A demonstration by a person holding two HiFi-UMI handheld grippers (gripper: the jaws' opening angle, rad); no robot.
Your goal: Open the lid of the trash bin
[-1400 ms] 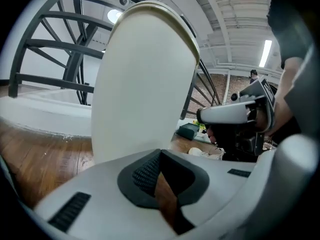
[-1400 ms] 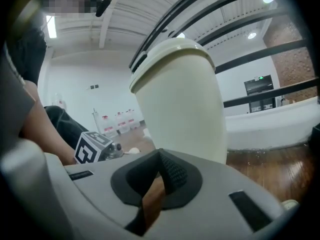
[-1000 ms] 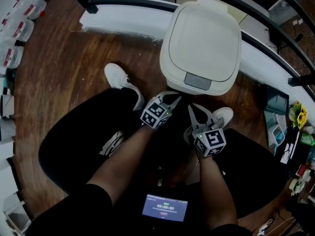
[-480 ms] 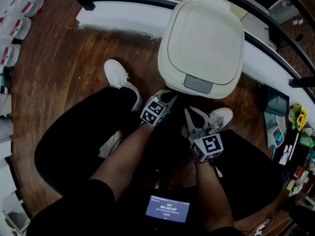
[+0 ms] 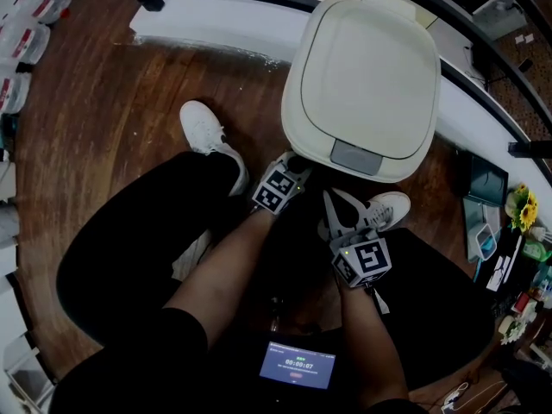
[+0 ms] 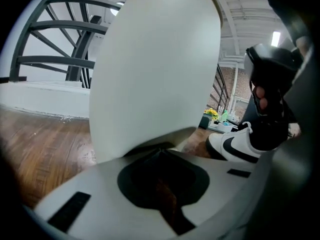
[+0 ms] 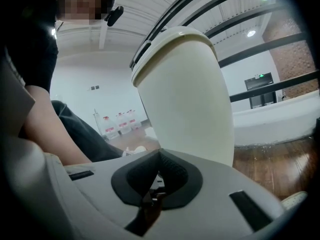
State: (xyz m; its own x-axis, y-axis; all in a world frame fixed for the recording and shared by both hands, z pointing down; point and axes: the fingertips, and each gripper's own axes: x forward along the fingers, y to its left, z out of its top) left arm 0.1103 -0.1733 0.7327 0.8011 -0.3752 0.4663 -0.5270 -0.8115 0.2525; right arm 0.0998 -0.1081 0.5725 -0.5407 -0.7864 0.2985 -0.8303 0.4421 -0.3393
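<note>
A cream trash bin (image 5: 362,76) stands on the wooden floor with its lid down; a grey push panel (image 5: 355,157) sits at the lid's front edge. My left gripper (image 5: 291,166) is shut and empty, its tips right by the bin's lower front. In the left gripper view the bin's wall (image 6: 155,74) fills the frame just past the closed tips of the left gripper (image 6: 160,153). My right gripper (image 5: 331,198) is shut and empty too, a little back from the bin. The right gripper view shows the bin (image 7: 185,94) beyond the closed right gripper (image 7: 159,155).
The person's white sneakers (image 5: 205,136) (image 5: 386,209) and black-clad legs flank the grippers. A white curved ledge (image 5: 216,24) with a dark railing runs behind the bin. Plastic containers (image 5: 19,50) line the left edge; small clutter and flowers (image 5: 524,207) sit at the right.
My left gripper has crept forward to the bin's front. The right gripper has drawn back slightly toward the body. The lid has stayed down.
</note>
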